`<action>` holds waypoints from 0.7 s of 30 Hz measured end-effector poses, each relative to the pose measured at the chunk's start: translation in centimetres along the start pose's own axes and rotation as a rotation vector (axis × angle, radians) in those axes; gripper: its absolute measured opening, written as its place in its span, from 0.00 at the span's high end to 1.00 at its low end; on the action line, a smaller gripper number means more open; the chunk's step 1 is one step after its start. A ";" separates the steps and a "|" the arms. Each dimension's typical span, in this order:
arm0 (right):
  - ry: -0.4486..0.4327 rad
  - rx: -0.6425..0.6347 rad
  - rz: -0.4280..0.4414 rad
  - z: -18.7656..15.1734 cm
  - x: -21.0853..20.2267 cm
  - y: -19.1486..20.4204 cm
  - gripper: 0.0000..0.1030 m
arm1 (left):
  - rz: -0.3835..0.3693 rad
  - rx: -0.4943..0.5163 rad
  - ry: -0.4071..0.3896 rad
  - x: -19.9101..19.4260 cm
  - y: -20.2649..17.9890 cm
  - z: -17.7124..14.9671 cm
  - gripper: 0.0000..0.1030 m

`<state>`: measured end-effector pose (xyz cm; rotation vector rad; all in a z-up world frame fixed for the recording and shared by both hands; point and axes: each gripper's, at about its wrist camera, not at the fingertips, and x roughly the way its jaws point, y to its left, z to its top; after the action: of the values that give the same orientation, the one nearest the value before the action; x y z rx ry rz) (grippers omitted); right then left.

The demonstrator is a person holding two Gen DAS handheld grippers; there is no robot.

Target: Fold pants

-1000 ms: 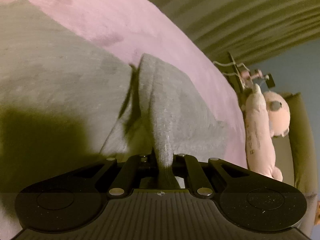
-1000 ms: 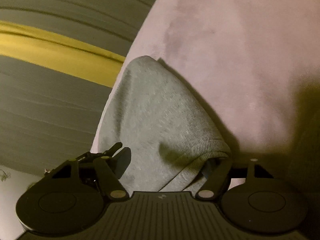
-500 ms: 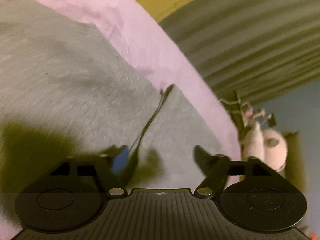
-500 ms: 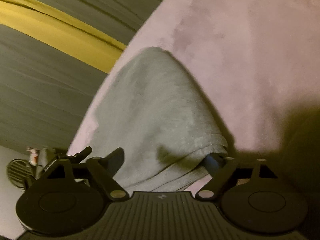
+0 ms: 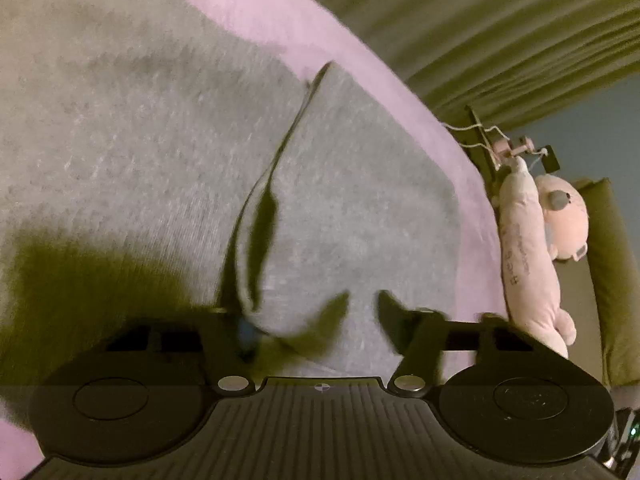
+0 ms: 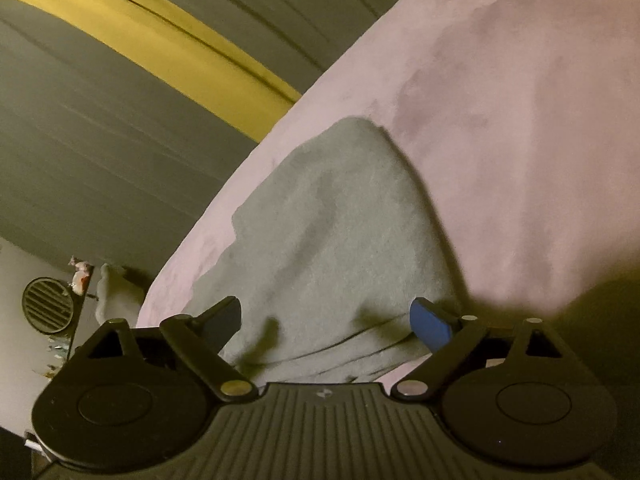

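Observation:
The grey knit pants [image 5: 152, 128] lie on a pink bed cover [image 5: 256, 12]. In the left wrist view a folded-over part [image 5: 360, 200] lies on top with a dark gap along its edge. My left gripper [image 5: 320, 320] is open just above the cloth, its left fingertip [image 5: 246, 330] at the fold's edge. In the right wrist view the pants [image 6: 332, 240] lie as a folded heap on the pink cover [image 6: 500, 140]. My right gripper [image 6: 328, 320] is open and straddles the near end of the heap, holding nothing.
A pink plush toy [image 5: 532, 240] lies at the bed's right edge beside an olive cushion [image 5: 608, 280]. Olive curtains [image 5: 500, 20] with a yellow strip [image 6: 160, 40] hang behind the bed. A round vent [image 6: 47, 306] shows on the wall at far left.
My left gripper opened and let go of the raised pants fold, which now lies flat. My right gripper stayed open and drew back a little from the heap.

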<state>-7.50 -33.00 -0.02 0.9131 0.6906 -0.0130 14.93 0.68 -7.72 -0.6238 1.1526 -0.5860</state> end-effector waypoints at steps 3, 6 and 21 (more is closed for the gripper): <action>0.007 -0.007 0.002 -0.1 0.9 0.5 0.11 | -0.030 -0.072 0.042 0.9 0.9 0.0 0.82; 0.008 0.001 0.012 -0.3 1.3 0.7 0.11 | 0.023 -0.063 -0.007 0.1 0.7 -0.9 0.87; 0.086 -0.005 -0.060 -1.0 3.4 0.4 0.11 | 0.167 -0.115 -0.198 -3.7 0.4 -5.0 0.41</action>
<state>-5.23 -31.07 -2.00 0.8920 0.7976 -0.0256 9.11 2.89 -7.02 -0.6614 1.0443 -0.3099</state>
